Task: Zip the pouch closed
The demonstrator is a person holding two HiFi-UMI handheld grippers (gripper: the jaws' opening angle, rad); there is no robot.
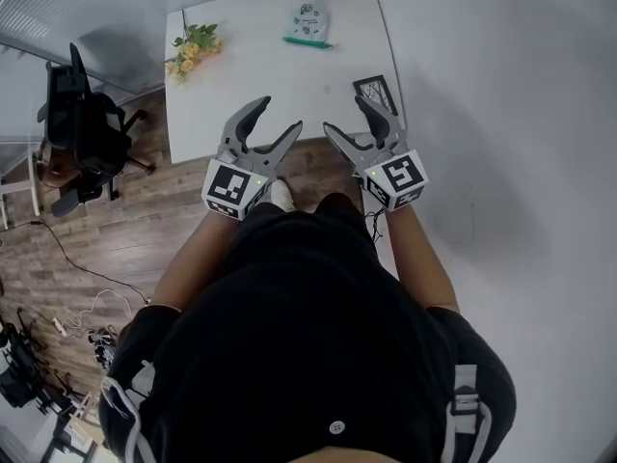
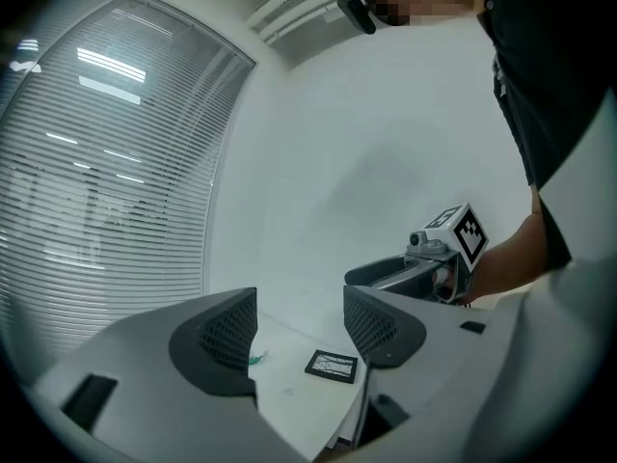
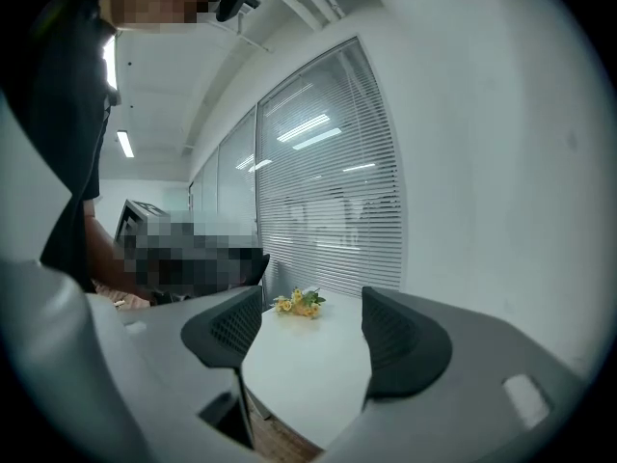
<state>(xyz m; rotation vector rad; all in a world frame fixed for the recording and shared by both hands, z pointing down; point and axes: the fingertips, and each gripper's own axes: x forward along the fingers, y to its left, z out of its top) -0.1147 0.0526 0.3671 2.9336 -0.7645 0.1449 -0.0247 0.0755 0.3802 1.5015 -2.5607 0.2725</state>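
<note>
Grey left claw [image 1: 278,116], right claw [image 1: 345,114] agape

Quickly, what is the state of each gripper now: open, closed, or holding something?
Left gripper: open, jaws apart, holding nothing.
Right gripper: open, jaws apart, holding nothing.

Pouch [image 1: 308,22]: pale, small dark print, green strip along near edge. Lies flat at far end of white table [image 1: 260,75], right of centre. Zip state not discernible.
</note>
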